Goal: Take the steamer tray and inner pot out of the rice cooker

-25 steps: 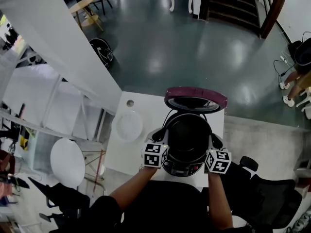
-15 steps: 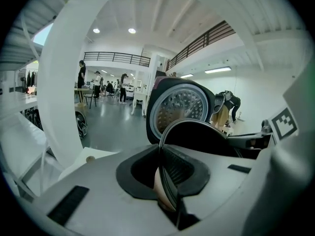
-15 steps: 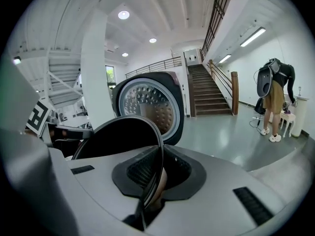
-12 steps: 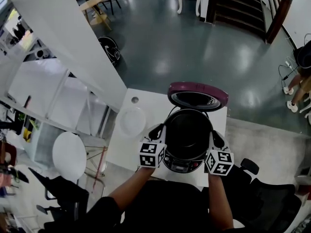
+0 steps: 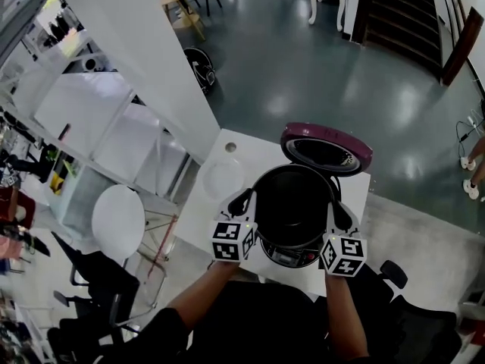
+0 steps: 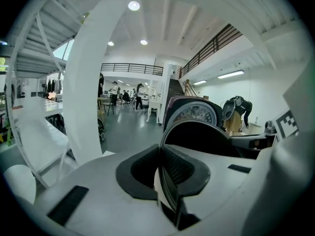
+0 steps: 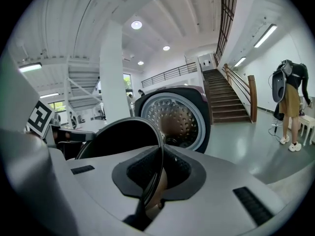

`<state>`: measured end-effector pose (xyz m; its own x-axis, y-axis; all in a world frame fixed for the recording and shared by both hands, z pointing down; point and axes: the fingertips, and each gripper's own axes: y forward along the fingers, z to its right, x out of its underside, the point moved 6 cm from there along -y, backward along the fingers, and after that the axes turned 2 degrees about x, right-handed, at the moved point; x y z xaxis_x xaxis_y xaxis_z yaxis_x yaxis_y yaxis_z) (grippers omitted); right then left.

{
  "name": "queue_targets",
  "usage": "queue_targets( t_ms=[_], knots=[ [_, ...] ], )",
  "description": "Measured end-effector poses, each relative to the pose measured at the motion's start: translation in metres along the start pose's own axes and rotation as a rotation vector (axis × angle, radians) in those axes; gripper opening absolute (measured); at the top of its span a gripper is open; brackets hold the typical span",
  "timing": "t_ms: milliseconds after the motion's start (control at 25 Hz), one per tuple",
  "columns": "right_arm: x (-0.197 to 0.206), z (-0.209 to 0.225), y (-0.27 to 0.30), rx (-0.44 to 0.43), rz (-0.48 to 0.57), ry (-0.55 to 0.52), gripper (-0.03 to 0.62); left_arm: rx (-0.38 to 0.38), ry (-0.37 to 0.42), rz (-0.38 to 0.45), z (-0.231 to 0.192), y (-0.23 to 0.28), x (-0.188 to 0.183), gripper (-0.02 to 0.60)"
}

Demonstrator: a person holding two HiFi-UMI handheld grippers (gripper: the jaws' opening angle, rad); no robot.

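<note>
The black inner pot (image 5: 294, 203) hangs over the open rice cooker (image 5: 289, 256), whose purple lid (image 5: 326, 147) stands tipped back. My left gripper (image 5: 248, 201) is shut on the pot's left rim and my right gripper (image 5: 336, 212) is shut on its right rim. In the left gripper view the thin dark pot rim (image 6: 197, 134) runs between the pads of the left gripper (image 6: 160, 167). The right gripper view shows the pot rim (image 7: 123, 134) pinched the same way in the right gripper (image 7: 159, 175), with the lid (image 7: 172, 118) behind. A white round steamer tray (image 5: 222, 179) lies on the table (image 5: 254, 152) left of the cooker.
The cooker stands on a small white table with a hole (image 5: 230, 148) near its far left corner. A white round stool (image 5: 117, 222) and a white sloping beam (image 5: 144, 59) are at the left. A black office chair (image 5: 398, 279) is at the right. A person (image 7: 290, 100) stands by the stairs.
Both grippers have risen together with the inner pot, which now sits higher over the cooker body. The head view has swung, so the table sits further right.
</note>
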<state>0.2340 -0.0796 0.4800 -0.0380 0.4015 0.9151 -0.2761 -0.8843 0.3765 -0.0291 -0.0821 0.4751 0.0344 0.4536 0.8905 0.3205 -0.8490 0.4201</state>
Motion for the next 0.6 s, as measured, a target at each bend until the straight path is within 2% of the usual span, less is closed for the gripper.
queue_targets(
  t_ms=[240, 600],
  knots=[
    [-0.009, -0.033, 0.020, -0.062, 0.006, -0.011, 0.021, -0.058, -0.012, 0.021, -0.033, -0.016, -0.008, 0.026],
    [-0.023, -0.113, 0.065, -0.060, 0.009, -0.056, 0.021, -0.048, -0.054, 0.054, -0.123, -0.026, -0.016, 0.026]
  ],
)
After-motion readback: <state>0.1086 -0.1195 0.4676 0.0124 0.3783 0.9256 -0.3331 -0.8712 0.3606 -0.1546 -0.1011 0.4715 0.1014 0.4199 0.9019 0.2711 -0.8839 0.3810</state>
